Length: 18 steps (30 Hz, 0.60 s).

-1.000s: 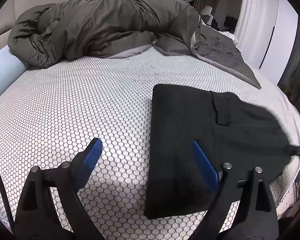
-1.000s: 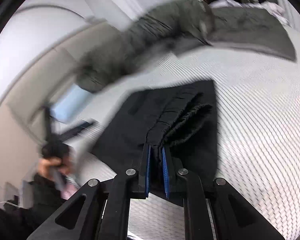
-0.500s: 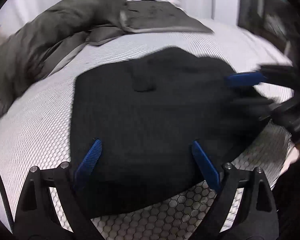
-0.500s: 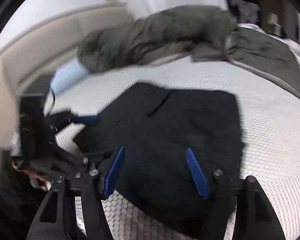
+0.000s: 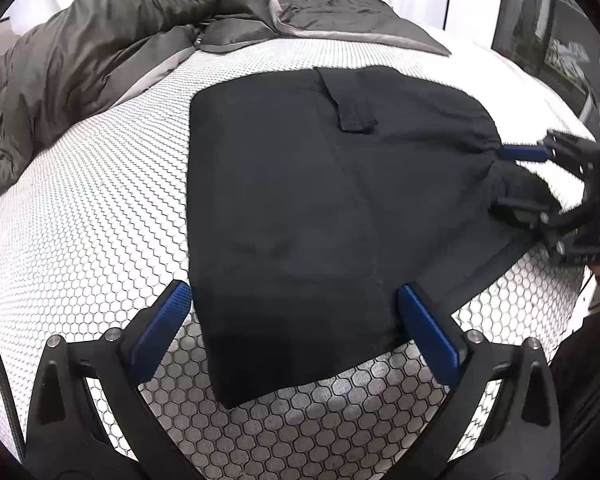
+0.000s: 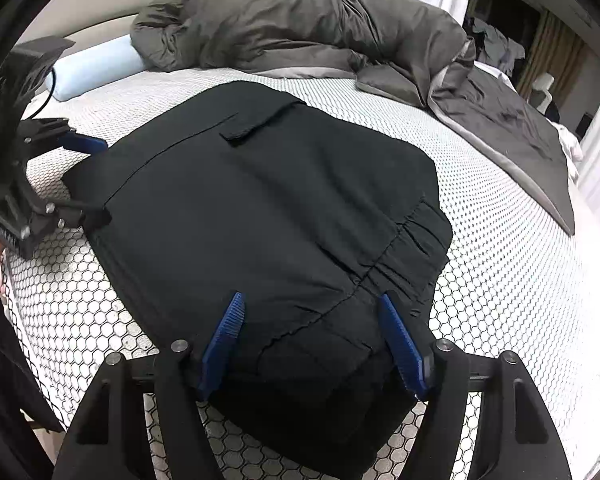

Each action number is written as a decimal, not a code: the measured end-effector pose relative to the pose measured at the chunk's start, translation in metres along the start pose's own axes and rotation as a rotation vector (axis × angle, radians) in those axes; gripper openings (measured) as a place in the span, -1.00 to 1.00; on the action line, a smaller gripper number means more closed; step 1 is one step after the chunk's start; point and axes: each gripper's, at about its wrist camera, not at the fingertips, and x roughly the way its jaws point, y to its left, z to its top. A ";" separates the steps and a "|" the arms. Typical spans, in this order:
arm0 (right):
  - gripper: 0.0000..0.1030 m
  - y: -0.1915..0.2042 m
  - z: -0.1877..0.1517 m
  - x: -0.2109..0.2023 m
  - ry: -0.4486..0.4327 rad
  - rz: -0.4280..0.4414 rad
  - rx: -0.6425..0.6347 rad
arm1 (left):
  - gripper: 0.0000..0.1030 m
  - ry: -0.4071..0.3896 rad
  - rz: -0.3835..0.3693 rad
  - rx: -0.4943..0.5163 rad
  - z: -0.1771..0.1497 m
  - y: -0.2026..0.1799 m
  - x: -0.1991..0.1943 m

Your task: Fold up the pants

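Note:
The black pants (image 5: 320, 208) lie folded in a compact block on the white honeycomb-patterned bed cover (image 5: 80, 216), pocket flap up. My left gripper (image 5: 296, 320) is open, its blue pads straddling the near edge of the pants. In the right wrist view the pants (image 6: 260, 208) fill the middle, with the gathered waistband at the near right. My right gripper (image 6: 314, 332) is open over the waistband corner, its fingers on either side of the fabric. Each gripper shows in the other's view: the right one (image 5: 520, 176) at the pants' right end, the left one (image 6: 80, 168) at their left end.
A rumpled grey duvet (image 6: 300, 36) lies across the far side of the bed. A pale blue bolster pillow (image 6: 96, 68) sits at the far left by the headboard. White curtains and dark furniture stand beyond the bed.
My right gripper has opened and let go of the pants' waistband, which now lies flat on the folded block. My left gripper has swung over onto the pants' near edge.

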 end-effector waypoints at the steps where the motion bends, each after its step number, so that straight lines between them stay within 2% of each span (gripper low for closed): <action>1: 0.52 0.000 -0.001 -0.001 -0.001 0.015 0.009 | 0.99 -0.011 0.005 -0.009 0.002 0.002 -0.002; 3: 0.67 -0.002 -0.001 -0.005 -0.011 0.043 0.045 | 0.99 -0.027 0.001 -0.049 0.004 0.008 -0.007; 6: 0.92 -0.005 -0.004 -0.015 -0.016 0.042 0.135 | 0.99 -0.044 -0.048 -0.129 0.011 0.018 -0.012; 8: 0.93 -0.009 -0.005 -0.018 -0.022 0.066 0.185 | 0.99 -0.062 -0.058 -0.135 0.019 0.018 -0.016; 9: 0.99 -0.010 -0.006 -0.020 -0.029 0.058 0.203 | 0.99 -0.076 -0.059 -0.135 0.024 0.017 -0.018; 14: 1.00 -0.022 0.006 -0.019 -0.043 0.019 0.287 | 0.99 -0.120 -0.079 -0.133 0.038 0.007 -0.026; 18: 1.00 -0.023 0.032 -0.018 -0.103 0.086 0.324 | 0.99 -0.107 -0.020 -0.082 0.039 -0.010 -0.018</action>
